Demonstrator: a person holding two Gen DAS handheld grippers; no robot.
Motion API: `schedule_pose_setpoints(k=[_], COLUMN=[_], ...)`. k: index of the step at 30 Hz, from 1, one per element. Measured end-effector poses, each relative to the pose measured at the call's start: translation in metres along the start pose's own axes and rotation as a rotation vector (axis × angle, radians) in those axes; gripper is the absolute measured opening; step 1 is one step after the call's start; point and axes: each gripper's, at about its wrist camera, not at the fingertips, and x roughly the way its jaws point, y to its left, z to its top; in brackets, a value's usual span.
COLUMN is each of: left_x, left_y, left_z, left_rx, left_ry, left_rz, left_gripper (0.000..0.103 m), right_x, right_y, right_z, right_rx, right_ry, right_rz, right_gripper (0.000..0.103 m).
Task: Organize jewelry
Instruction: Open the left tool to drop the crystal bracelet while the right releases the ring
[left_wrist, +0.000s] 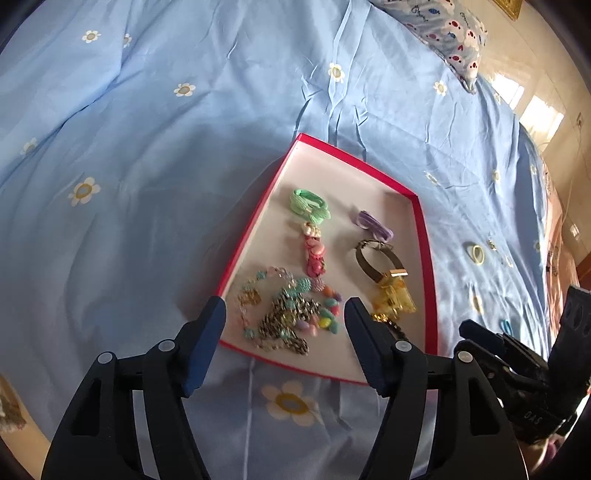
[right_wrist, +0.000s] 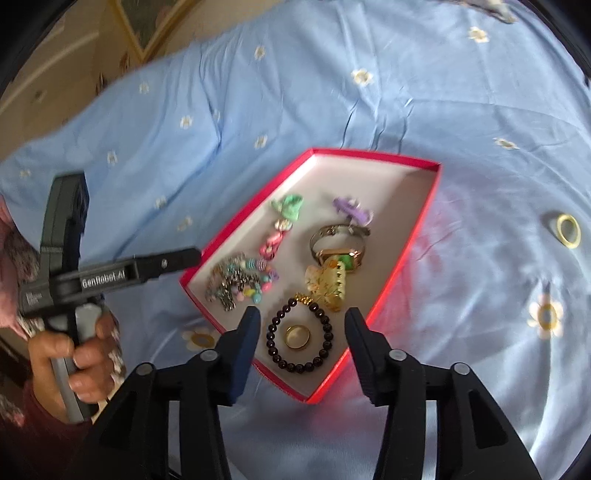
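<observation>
A red-rimmed tray (left_wrist: 421, 221) (right_wrist: 369, 153) lies on the blue bedspread. In it are a green hair tie (left_wrist: 308, 201), a purple hair tie (left_wrist: 373, 223), a pink beaded piece (left_wrist: 316, 258), a tangle of bead chains (left_wrist: 288, 314) (right_wrist: 240, 282), a watch (left_wrist: 376, 258) (right_wrist: 338, 243) and a yellow hair claw (left_wrist: 393, 304) (right_wrist: 327, 288). The right wrist view also shows a dark bead bracelet (right_wrist: 300, 338) around a gold ring (right_wrist: 296, 336). My left gripper (left_wrist: 284, 314) is open above the chains. My right gripper (right_wrist: 301, 321) is open above the bracelet.
A yellow hair ring (left_wrist: 476, 254) (right_wrist: 569, 229) lies loose on the bedspread right of the tray, with a blue ring (left_wrist: 506, 326) nearer. A patterned pillow (left_wrist: 450, 33) is at the far right. The left gripper's body and the hand (right_wrist: 74, 347) show at the left.
</observation>
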Motion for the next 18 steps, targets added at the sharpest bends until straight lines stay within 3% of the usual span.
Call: schedule_pose_setpoints(k=[7, 18], left_x=[-0.008, -0.019], left_y=[0.005, 0.009], left_z=[-0.021, -0.051], left_rx=[-0.066, -0.114], left_ry=[0.006, 0.040], left_rz=[-0.017, 0.022], left_gripper=[0.077, 0.083], right_x=[-0.018, -0.029], right_y=[-0.003, -0.003], right_z=[-0.015, -0.025], right_rx=[0.036, 0.045], right_ry=[-0.070, -0.081], right_rz=[0.033, 0.051], right_gripper=[0.071, 0.074])
